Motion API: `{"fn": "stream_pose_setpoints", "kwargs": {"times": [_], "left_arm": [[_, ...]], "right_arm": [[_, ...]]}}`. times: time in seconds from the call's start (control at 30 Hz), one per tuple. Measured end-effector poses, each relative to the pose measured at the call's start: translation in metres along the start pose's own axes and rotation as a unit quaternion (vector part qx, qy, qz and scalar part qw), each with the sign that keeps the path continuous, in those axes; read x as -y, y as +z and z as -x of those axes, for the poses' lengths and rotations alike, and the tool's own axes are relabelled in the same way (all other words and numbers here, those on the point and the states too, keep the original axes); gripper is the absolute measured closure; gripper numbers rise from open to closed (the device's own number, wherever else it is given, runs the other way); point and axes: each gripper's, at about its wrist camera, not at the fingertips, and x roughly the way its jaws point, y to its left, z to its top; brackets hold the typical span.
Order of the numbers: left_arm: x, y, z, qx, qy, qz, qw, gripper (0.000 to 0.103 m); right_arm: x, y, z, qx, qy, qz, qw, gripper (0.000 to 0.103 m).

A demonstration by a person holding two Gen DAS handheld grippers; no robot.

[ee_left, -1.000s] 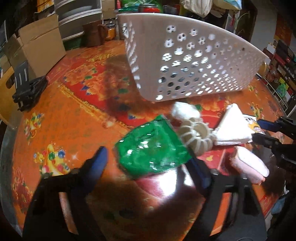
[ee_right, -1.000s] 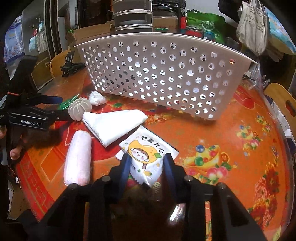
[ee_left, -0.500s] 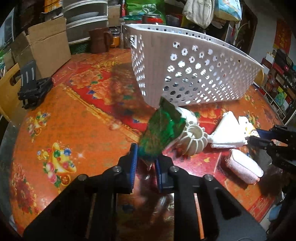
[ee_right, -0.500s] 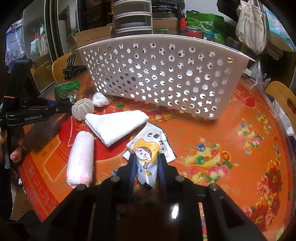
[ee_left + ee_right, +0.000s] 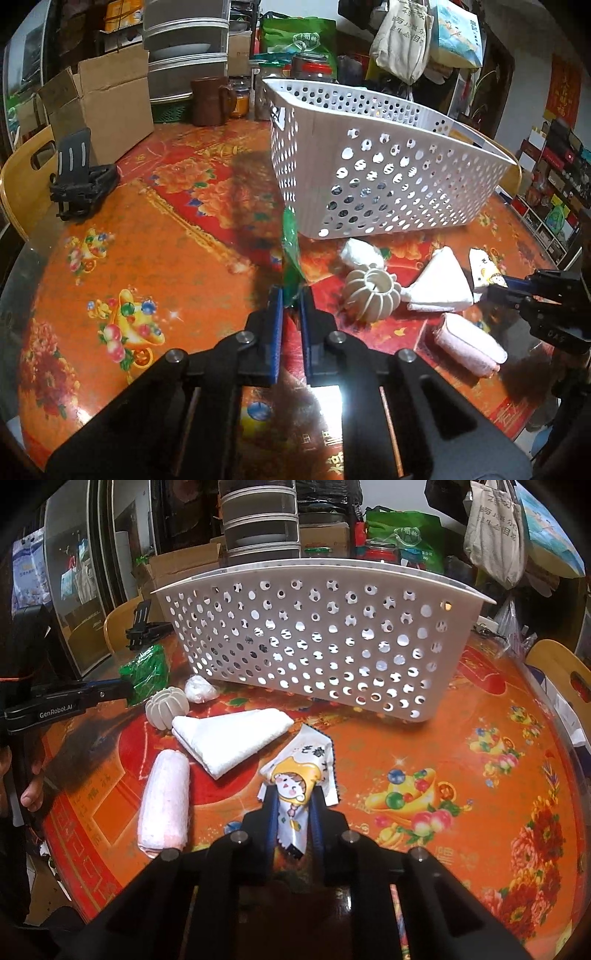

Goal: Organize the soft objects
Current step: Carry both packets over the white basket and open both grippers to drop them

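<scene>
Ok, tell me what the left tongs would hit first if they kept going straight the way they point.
Probably the white basket. The left tongs, shut on the green packet, aim at its near corner. They point steeply down, so the tablecloth just before it may come first; depth is unclear.

A: What stands behind the table (image 5: 155,236)?
B: An open cardboard box (image 5: 99,107) at the far left, a brown mug (image 5: 208,99) just right of it, and stacked grey drawers (image 5: 184,62) behind both.
A: Anything else?
B: A black stand (image 5: 79,177) on the table, and cloth bags (image 5: 493,535) hanging at upper right.
</scene>
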Motion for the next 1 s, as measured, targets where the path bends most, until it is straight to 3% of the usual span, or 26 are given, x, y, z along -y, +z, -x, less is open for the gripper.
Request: {"fn": "stream_pose_setpoints", "kwargs": {"times": [0.27, 0.63, 1.0], "left_arm": [[0.006, 0.002, 0.027, 0.049, 0.005, -0.002, 0.9988, 0.095], [0.013, 0.009, 0.065, 0.077, 0.010, -0.002, 0.9970, 0.095], [0.029, 0.031, 0.097, 0.107, 0.012, -0.010, 0.9942, 0.095]], "right_arm": [[0.003, 0.000, 0.004, 0.009, 0.003, -0.006, 1.000, 0.088], [0.002, -0.001, 0.015, 0.026, -0.005, -0.001, 1.000, 0.089], [0.007, 0.027, 0.079, 0.089, -0.012, 0.009, 0.996, 0.089]]}}
